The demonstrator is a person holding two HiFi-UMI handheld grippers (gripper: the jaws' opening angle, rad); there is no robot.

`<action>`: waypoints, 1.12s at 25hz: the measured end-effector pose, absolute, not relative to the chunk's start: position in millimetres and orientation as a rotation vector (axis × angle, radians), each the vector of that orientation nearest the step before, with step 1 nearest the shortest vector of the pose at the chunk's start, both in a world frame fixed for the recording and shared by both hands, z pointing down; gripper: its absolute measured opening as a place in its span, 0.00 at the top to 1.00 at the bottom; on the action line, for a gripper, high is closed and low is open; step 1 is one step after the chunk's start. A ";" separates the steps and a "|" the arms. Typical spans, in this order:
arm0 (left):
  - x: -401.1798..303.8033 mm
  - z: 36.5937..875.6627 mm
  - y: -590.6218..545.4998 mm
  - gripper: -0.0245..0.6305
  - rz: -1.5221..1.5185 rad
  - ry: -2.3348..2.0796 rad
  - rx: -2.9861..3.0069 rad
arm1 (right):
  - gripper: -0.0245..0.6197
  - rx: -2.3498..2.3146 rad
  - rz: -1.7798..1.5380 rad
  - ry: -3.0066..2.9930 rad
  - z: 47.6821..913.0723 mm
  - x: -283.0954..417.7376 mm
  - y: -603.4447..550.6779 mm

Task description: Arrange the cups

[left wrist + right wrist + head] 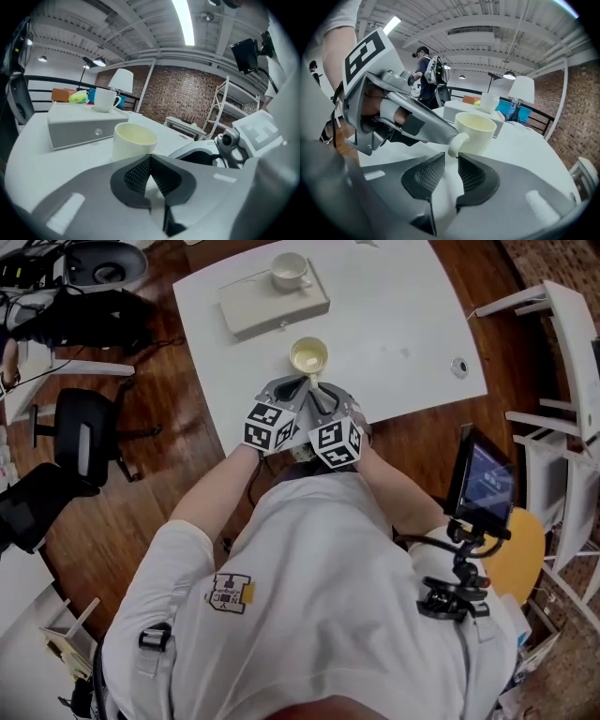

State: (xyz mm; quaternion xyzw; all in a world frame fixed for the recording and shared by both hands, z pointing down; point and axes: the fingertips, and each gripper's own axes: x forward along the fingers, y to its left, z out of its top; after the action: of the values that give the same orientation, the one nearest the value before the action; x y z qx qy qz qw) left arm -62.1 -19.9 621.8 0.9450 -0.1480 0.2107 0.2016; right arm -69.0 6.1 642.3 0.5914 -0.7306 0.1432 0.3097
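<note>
A cream cup (308, 356) stands on the white table (403, 324), close in front of both grippers. A white cup (290, 271) sits on top of a grey box (272, 304) farther back. My left gripper (298, 383) is shut with nothing in it, its tips beside the cream cup (133, 139) on the handle side. My right gripper (317, 390) is open by a narrow gap. The cream cup's handle (456, 140) lies just ahead of that gap, and the pads do not press on it. In the right gripper view, the left gripper (417, 124) reaches in beside the handle.
A small round object (458, 366) lies near the table's right edge. A black office chair (84, 442) stands at the left and a white chair (562, 362) at the right. A screen on a stand (483, 479) sits by my right side. A person with a backpack (429, 77) stands beyond the table.
</note>
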 end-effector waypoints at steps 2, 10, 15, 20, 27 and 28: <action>-49.9 623.3 -13.7 0.96 0.606 -0.374 2.648 | 0.81 1.580 0.371 -1.911 643.2 -57.7 7.6; -67.3 614.7 -23.0 0.93 0.800 -0.306 2.931 | 0.85 1.624 0.325 -1.907 639.1 -11.5 9.2; -60.8 636.2 -70.5 0.65 1.110 -0.079 3.159 | 0.82 1.419 0.178 -2.011 642.3 3.9 1.3; -19.4 638.9 -67.0 0.48 1.182 0.329 3.263 | 0.74 1.230 0.101 -2.068 648.1 20.5 -15.2; -14.2 628.2 -52.8 0.44 1.156 0.189 3.271 | 0.66 1.178 0.059 -2.119 637.2 14.5 -20.5; -16.3 627.9 -50.8 0.44 1.149 0.152 3.266 | 0.68 1.173 0.061 -2.125 636.8 13.5 -18.1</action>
State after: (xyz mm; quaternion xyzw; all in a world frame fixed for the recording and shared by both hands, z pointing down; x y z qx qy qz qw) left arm -16.3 -50.8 627.9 0.9301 0.0433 0.3273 -0.1611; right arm 13.5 -18.1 636.8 0.4527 -0.8200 0.0237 0.3494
